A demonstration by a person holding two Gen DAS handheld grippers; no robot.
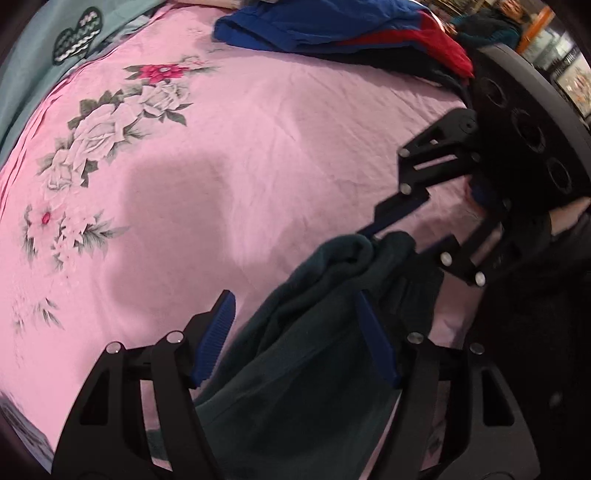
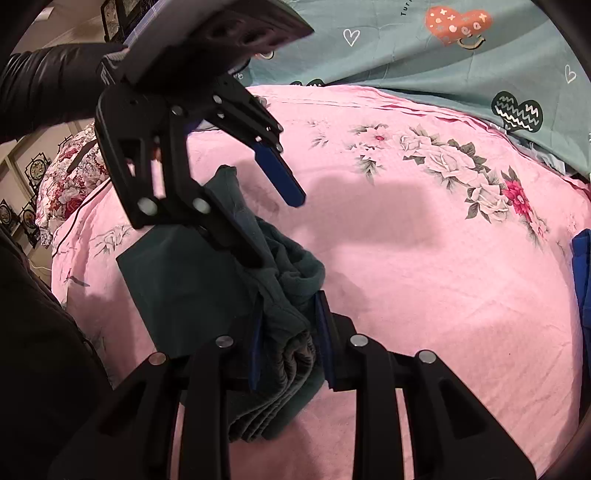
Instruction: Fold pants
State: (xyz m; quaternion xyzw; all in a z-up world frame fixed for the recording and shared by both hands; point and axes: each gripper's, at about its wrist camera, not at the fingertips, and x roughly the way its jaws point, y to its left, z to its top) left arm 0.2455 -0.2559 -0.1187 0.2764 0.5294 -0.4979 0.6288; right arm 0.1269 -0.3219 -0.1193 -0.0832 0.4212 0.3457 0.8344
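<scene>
Pants (image 2: 207, 280), dark green and bunched, hang over the near side of a bed spread with a pink floral sheet (image 2: 424, 277). The right gripper (image 2: 288, 343) is clamped narrow on a gathered, ribbed edge, apparently the waistband, likely to keep the fabric lifted for arranging. The left gripper (image 1: 295, 336) stands wide, one blue pad against the cloth and the other clear of it, so no grip shows. Open sheet stretches ahead, giving ample room to spread the garment flat. Blue and red clothes (image 1: 332, 26) lie stacked near the far edge, well apart, and a teal heart-print quilt (image 2: 424, 55) borders the sheet beyond.
</scene>
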